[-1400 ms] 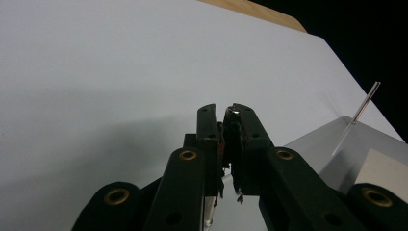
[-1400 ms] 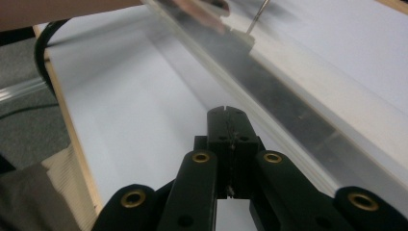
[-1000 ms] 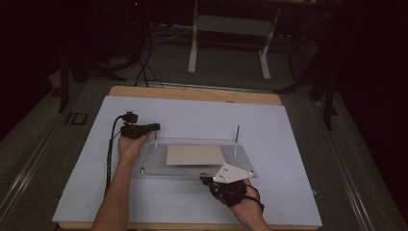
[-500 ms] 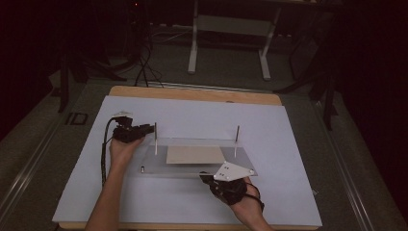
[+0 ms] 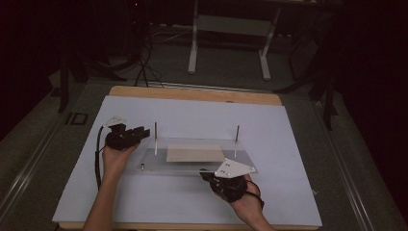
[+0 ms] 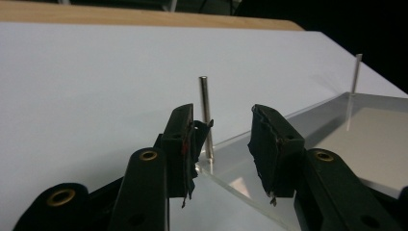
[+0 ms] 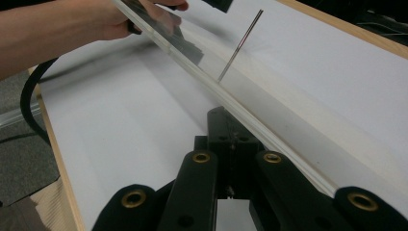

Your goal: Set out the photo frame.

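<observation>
Left gripper (image 5: 142, 131), jaws apart, faces the left pin (image 5: 155, 137) at centre left; right gripper (image 5: 208, 176), jaws together, presses the clear plate (image 5: 240, 161) edge.

A clear, colourless acrylic plate (image 5: 192, 166) carries a plain beige rectangular card (image 5: 195, 152) and thin silver metal pins (image 6: 205, 115). The large sheet (image 5: 192, 115) beneath is plain white, edged by a light brown wooden tabletop (image 5: 192, 93). The gripper jaws are black with brass-coloured rivets.
</observation>
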Demonstrator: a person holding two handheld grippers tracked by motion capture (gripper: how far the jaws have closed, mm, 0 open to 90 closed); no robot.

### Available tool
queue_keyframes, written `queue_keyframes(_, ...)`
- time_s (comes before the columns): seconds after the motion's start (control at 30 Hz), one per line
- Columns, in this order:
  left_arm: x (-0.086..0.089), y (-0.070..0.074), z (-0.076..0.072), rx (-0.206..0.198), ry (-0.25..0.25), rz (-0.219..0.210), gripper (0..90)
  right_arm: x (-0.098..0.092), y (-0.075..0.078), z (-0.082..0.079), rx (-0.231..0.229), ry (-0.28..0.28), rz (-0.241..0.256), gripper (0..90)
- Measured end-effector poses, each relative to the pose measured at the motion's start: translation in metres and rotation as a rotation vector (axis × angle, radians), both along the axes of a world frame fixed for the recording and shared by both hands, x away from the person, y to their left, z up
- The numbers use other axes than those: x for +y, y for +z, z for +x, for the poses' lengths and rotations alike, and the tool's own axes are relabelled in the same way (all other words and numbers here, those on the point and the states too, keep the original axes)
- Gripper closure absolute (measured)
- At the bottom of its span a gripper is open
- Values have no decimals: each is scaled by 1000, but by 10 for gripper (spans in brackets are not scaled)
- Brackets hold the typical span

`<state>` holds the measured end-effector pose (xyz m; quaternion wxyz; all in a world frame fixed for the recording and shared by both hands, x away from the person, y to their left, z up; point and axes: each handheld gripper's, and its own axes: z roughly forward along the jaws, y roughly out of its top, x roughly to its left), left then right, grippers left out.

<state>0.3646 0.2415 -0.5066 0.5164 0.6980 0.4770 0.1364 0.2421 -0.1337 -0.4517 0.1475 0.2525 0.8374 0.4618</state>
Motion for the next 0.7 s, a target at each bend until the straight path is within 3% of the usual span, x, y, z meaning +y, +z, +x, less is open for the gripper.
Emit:
queue_keyframes(0.27,5,10,-24,-96,-20,-7,592,0,7,6,-3,-10,21,900)
queue_keyframes(0.4,5,12,-30,-115,-23,22,585,0,10,9,-6,-12,30,900)
queue_keyframes(0.7,7,17,-38,-133,-17,25,564,0,16,15,4,-18,56,900)
